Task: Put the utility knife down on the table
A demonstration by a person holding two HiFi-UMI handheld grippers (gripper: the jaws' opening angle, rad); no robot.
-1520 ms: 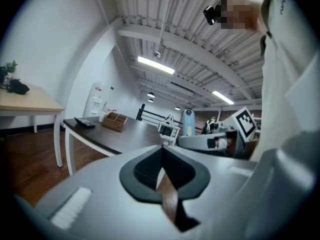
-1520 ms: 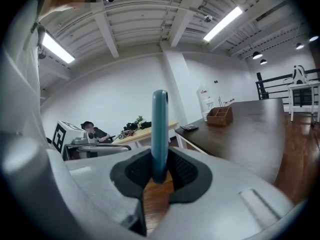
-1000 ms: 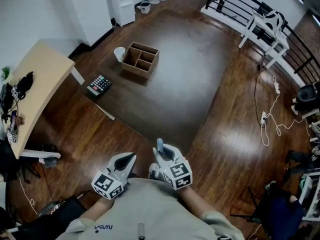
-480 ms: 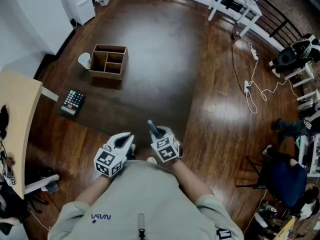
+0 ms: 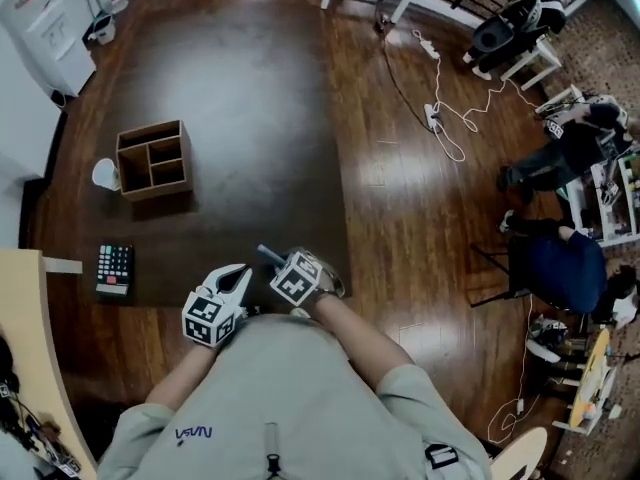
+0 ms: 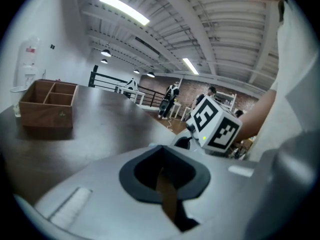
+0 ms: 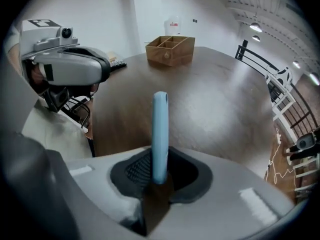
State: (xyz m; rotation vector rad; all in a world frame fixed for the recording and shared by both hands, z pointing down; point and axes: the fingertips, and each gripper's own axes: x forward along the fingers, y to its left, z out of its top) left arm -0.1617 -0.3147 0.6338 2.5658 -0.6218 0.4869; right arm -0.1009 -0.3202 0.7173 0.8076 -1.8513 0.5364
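— While the right gripper (image 5: 274, 264) pinches the blue utility knife (image 7: 160, 134) upright, what room lies ahead?
— Bare dark table (image 5: 250, 118) beyond its jaws, with the near edge just behind them. The wooden box (image 5: 153, 160) and calculator (image 5: 113, 266) sit far ahead.
— And the left gripper (image 5: 236, 274)?
— Just beside it, on its left, jaws pressed together on nothing. The knife's lower end is sunk between the pads, so I can't tell which end it is.

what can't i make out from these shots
- Utility knife: lower end buried in the right tool, right gripper view; blade unseen.
- Calculator: key markings too small, head view.
- White cup: contents too small, head view.
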